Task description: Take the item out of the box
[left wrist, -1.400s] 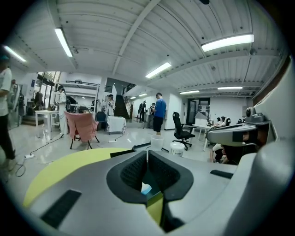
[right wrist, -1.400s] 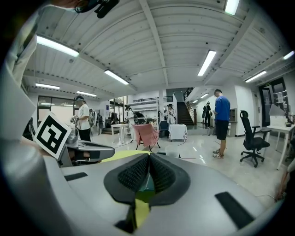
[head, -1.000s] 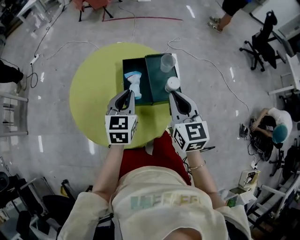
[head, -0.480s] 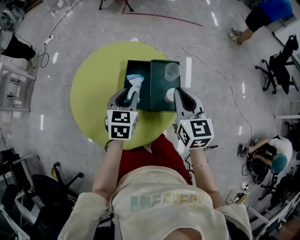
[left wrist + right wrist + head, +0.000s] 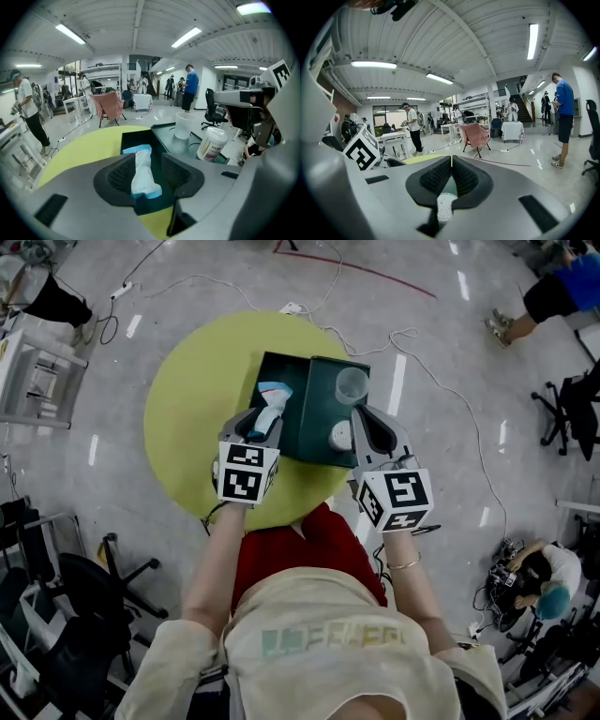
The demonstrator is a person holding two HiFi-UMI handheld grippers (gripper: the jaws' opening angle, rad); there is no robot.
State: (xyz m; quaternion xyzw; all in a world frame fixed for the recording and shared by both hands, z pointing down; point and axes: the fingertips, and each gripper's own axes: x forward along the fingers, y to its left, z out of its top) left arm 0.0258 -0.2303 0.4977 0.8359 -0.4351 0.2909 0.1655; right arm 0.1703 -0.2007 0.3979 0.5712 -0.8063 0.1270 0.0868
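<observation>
White-and-blue pouch (image 5: pixel 140 180), likely soft and light, lies in the green box (image 5: pixel 133 139) on our bench (image 5: pixel 84 145), between our left gripper's (image 5: pixel 147 158) jaws, which have just been opening and don't touch it. We'd pinch its middle. Right gripper (image 5: pixel 451 161) closed, empty.

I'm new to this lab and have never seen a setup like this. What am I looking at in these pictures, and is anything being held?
There is no robot here. A person holds a two-jaw gripper in each hand. The head view comes from a camera on the person's head, looking down. The other two views come from a camera riding on each gripper, looking along its jaws.

On the round yellow-green table stands a dark green box with a white-and-blue packet lying inside. A green tray beside it carries a clear cup and a white jar.

The left gripper has just been opening its jaws. The packet shows between them, but the pads do not press on it, so it is not held. The right gripper is shut, with nothing visibly held.
</observation>
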